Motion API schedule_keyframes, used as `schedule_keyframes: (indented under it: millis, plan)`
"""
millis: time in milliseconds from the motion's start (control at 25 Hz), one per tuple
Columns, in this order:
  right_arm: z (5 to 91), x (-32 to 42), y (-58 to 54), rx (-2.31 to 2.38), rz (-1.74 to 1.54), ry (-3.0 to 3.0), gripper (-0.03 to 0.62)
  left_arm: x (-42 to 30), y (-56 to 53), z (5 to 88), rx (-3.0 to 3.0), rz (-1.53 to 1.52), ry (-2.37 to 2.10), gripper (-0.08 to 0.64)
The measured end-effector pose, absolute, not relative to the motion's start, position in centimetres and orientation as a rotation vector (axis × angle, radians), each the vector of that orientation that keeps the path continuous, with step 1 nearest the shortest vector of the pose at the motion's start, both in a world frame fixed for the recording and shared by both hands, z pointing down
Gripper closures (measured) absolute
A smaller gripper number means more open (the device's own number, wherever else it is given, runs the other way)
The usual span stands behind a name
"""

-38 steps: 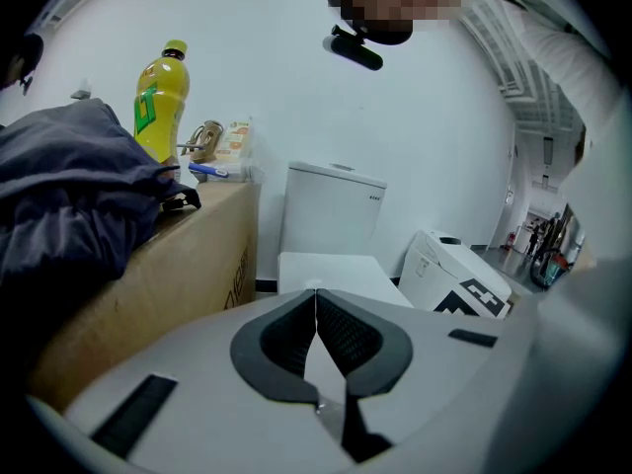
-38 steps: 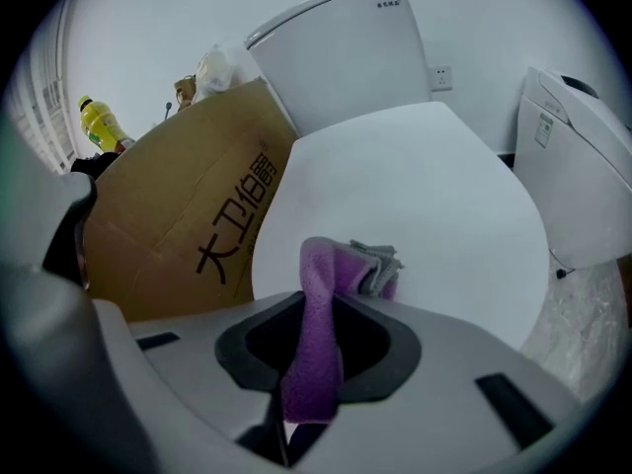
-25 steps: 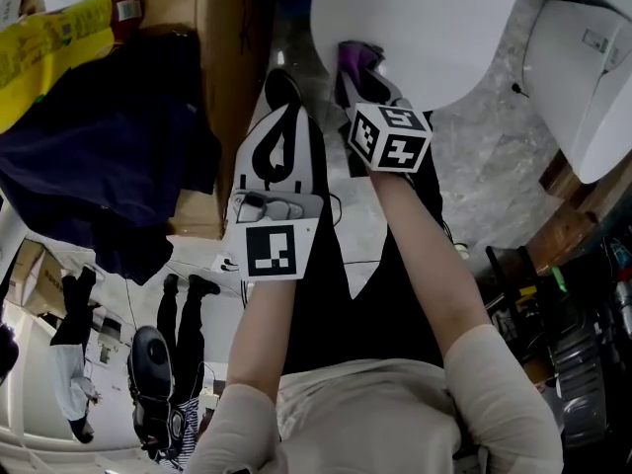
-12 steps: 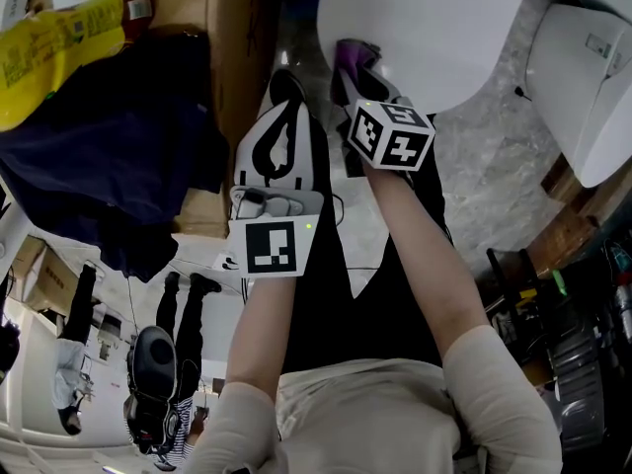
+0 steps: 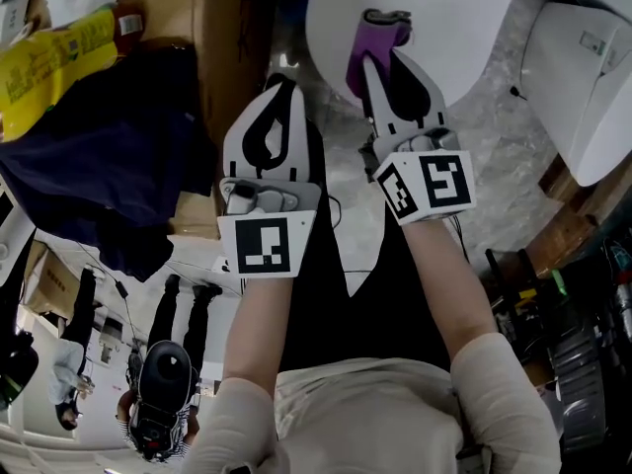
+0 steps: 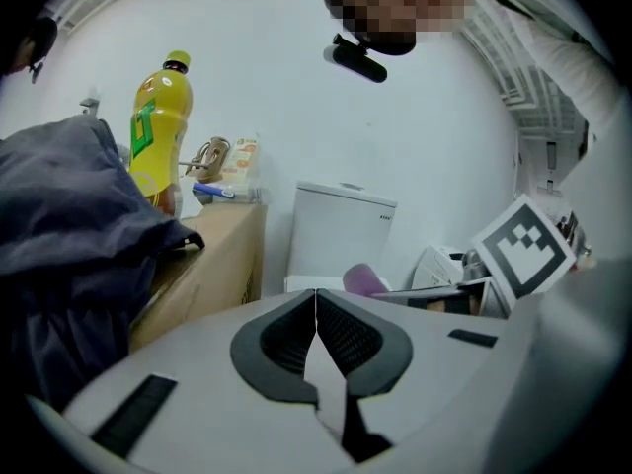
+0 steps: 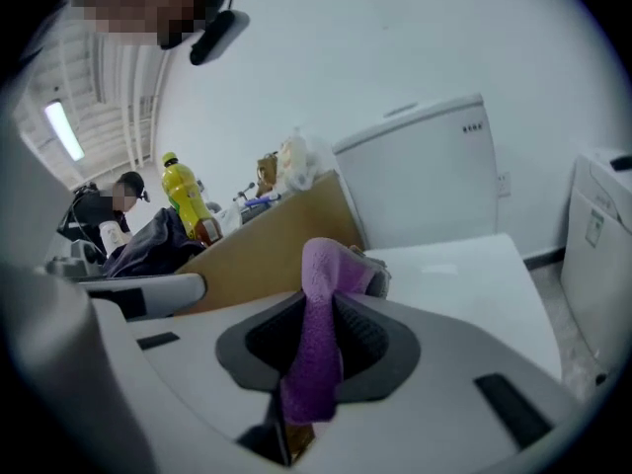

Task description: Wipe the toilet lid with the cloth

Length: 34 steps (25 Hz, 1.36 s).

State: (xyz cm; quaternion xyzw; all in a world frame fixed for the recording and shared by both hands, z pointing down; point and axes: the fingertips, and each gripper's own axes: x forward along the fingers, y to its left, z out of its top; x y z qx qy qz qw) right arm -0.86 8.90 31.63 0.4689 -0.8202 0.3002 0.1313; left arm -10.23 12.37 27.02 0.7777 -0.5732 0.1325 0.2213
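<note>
One cloth [image 7: 321, 314], maybe folded, between jaws

we find a toilet [image 5: 444, 18] set up in an open work hall, cistern [image 7: 425, 171] beside a cluttered cardboard box [image 5: 222, 28], people [image 5: 183, 314] standing about, strip light [image 7: 61, 131] overhead

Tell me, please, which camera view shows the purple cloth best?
The right gripper view: the purple cloth sits centre frame, pinched between the right gripper's jaws. The head view shows it from above, smaller, over the toilet lid. The left gripper view catches only a small purple patch.
</note>
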Motion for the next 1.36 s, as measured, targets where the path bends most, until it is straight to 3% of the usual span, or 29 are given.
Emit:
schedule_keyframes:
  millis: [360, 1360]
  plan:
    - [23.9, -0.1, 8.8, 1.377, 0.397, -2.514, 0.503, -10.1, 10.1, 23.8, 2.205, 0.321, -1.646, 0.545]
    - [23.5, 0.0, 8.8, 1.394, 0.376, -2.512, 0.504, -10.0, 10.0, 23.0, 2.189, 0.286, -1.673, 0.545]
